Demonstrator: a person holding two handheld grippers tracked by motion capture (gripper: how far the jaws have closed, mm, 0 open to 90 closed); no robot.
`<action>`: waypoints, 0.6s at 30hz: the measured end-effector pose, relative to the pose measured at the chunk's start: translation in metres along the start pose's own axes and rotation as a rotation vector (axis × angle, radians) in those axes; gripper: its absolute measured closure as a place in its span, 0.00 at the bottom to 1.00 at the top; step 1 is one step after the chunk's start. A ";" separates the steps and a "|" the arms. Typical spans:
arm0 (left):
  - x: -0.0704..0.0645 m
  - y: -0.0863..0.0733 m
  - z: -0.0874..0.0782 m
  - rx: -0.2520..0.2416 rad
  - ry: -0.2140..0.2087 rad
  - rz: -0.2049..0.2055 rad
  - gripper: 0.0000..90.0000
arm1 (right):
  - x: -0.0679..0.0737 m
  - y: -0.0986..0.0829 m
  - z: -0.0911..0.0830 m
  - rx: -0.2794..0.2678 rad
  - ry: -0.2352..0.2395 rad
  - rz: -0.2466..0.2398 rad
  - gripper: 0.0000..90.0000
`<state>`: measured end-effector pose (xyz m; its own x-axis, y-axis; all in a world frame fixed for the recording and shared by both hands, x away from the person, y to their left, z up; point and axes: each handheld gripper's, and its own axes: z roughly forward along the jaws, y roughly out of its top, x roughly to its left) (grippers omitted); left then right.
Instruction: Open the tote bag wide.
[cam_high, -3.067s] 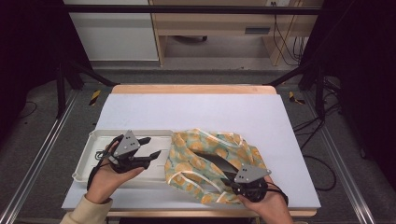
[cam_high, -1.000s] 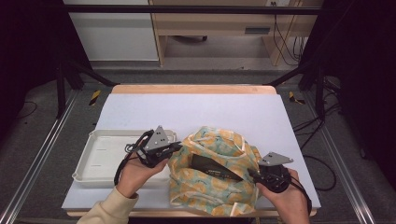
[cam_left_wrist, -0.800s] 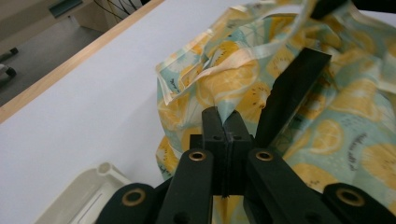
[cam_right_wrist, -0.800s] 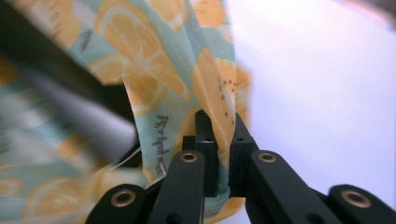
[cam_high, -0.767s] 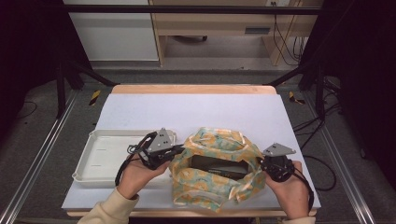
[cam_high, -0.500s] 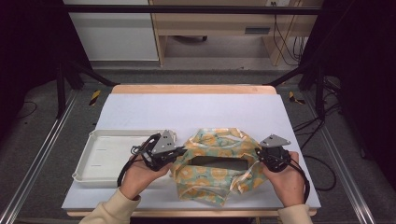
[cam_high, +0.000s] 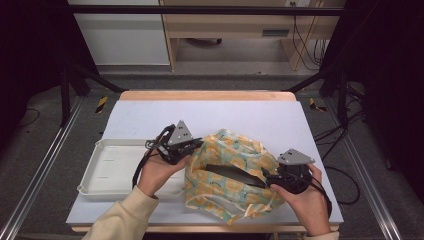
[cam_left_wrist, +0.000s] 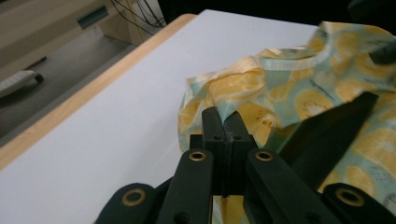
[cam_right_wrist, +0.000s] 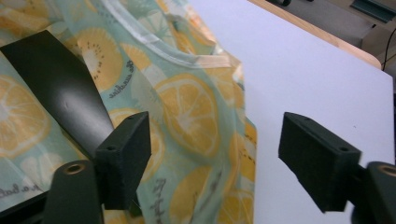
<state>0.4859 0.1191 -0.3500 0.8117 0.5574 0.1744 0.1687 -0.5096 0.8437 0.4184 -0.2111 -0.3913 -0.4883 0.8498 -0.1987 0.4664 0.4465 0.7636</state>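
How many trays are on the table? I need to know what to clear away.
1. A white tray lies at the table's left, beside the fruit-print bag; the bag could hide more.

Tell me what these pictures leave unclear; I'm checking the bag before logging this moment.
- Inside of the fruit-print bag: its opening is dark in the high view.
- The bag's cloth between the left gripper jaws: covered by the shut jaws in the left gripper view.
- Small print on the bag: too small to read in the right gripper view.
- Right gripper: open beside the bag.
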 end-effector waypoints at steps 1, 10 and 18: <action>0.000 0.000 0.000 0.000 0.000 0.000 1.00 | 0.000 0.000 0.000 0.000 0.000 0.000 0.27; 0.010 0.016 -0.004 -0.024 0.037 -0.003 1.00 | 0.021 0.005 0.020 0.060 -0.010 -0.078 0.55; 0.003 -0.003 0.023 0.102 0.052 0.070 1.00 | -0.009 -0.004 0.032 0.030 -0.032 -0.031 0.94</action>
<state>0.5004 0.1076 -0.3637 0.7939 0.5498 0.2598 0.1701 -0.6110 0.7732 0.4446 -0.2118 -0.4116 -0.4794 0.8438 -0.2414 0.4734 0.4802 0.7385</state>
